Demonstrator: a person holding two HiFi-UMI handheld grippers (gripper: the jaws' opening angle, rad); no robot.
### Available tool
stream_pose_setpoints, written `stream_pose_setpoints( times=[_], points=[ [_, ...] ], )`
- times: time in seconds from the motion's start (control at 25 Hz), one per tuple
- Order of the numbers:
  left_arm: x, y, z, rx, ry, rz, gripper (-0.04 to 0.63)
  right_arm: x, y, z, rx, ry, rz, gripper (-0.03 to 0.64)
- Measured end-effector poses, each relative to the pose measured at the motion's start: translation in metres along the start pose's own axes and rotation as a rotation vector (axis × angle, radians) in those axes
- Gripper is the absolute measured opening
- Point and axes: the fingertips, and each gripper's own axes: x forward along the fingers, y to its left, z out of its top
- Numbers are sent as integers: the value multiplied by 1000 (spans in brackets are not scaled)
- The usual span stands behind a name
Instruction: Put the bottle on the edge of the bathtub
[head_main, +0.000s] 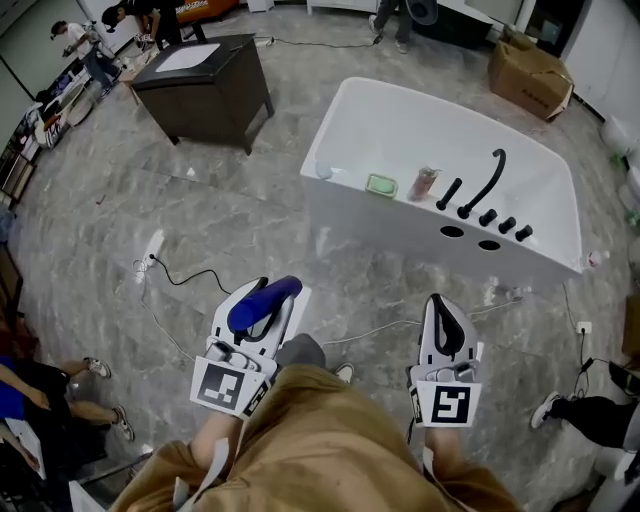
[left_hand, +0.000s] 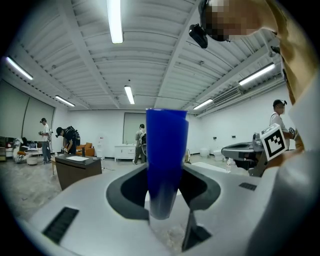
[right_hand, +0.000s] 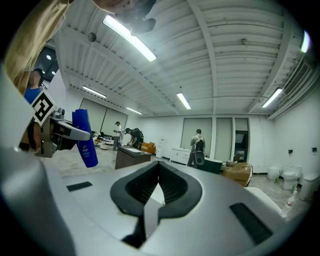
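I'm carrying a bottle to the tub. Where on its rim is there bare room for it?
The bathtub's near ledge is bare between its left corner and the green soap dish. Right of the dish it is crowded: a pinkish container, black faucet, knobs. The far rim looks bare.

From head height we look steeply down, bathtub (head_main: 400, 235) at one o'clock; both gripper views share the dark cabinet (left_hand: 77, 170).
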Motion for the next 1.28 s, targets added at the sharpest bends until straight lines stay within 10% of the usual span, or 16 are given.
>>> stream_pose_setpoints(
  times=[0.48,1.28],
  points=[
    [85,52,-29,-21,29,-58,163,57,-21,-7,-22,41,-76,5],
    [269,264,-53,-74,105,-163,163,334,9,18,-89,160,-128,5]
  ],
)
